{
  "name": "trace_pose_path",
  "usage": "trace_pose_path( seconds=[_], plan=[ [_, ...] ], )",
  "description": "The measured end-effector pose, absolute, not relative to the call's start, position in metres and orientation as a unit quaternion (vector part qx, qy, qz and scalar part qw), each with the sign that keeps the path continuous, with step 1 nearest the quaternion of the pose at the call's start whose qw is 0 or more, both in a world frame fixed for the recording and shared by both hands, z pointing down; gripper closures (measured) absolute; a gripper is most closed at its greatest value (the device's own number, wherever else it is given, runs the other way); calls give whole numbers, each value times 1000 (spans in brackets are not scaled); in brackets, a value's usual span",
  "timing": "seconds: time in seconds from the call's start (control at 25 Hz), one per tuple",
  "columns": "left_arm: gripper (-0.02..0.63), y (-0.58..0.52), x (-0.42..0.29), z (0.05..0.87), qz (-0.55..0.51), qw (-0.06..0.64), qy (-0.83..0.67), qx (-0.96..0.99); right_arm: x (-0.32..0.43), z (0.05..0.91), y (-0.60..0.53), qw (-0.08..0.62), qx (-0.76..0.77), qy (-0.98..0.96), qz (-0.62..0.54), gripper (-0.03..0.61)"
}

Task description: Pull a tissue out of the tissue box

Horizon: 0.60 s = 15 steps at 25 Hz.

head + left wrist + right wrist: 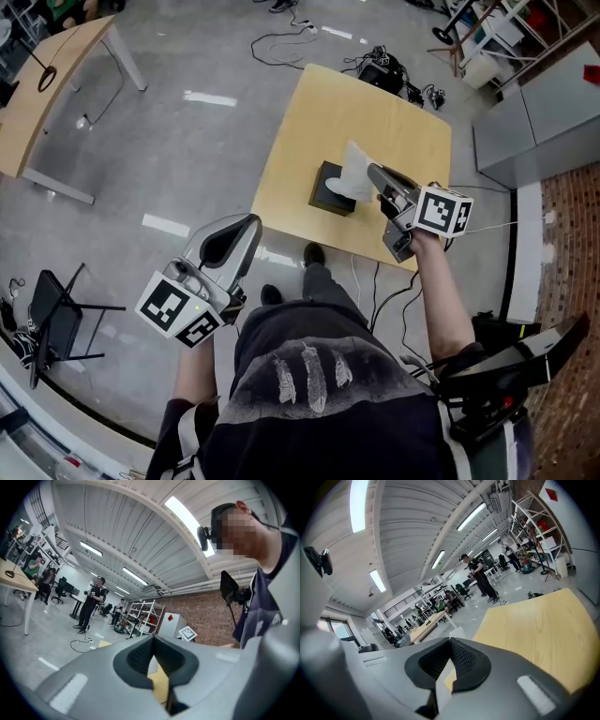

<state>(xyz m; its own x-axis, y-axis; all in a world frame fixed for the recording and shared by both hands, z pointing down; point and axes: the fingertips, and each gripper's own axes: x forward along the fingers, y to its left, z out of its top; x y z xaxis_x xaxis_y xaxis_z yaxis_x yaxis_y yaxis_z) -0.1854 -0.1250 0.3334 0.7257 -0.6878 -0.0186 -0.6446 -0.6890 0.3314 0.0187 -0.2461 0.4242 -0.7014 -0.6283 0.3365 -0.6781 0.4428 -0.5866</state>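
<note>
A black tissue box (pixel 328 193) stands near the front of a light wooden table (pixel 375 108). A white tissue (pixel 354 169) rises from the box's top and leans to the right. My right gripper (pixel 373 172) is shut on the tissue's upper right edge, just above the box. In the right gripper view a white strip of tissue (pixel 446 670) shows between the closed jaws of the right gripper (pixel 450 641). My left gripper (pixel 253 221) hangs over the floor, left of the table's front edge, with its jaws together and nothing in them. The left gripper (pixel 153 641) points level toward the table.
Another wooden table (pixel 52 89) stands at the far left. A black folding chair (pixel 54 319) is on the floor at the left. Cables (pixel 281 42) lie behind the table. A grey cabinet (pixel 548 112) and a brick floor strip (pixel 572 225) lie on the right.
</note>
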Motion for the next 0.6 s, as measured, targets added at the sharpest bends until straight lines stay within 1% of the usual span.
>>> trace_pose_path(
  seconds=[0.32, 0.6],
  plan=[
    [612, -110, -160, 348, -62, 177, -318, 930, 43, 415, -198, 11, 404, -837, 369, 578],
    [612, -112, -110, 347, -32, 178, -289, 940, 88, 427, -172, -18, 415, -814, 405, 578]
  ],
)
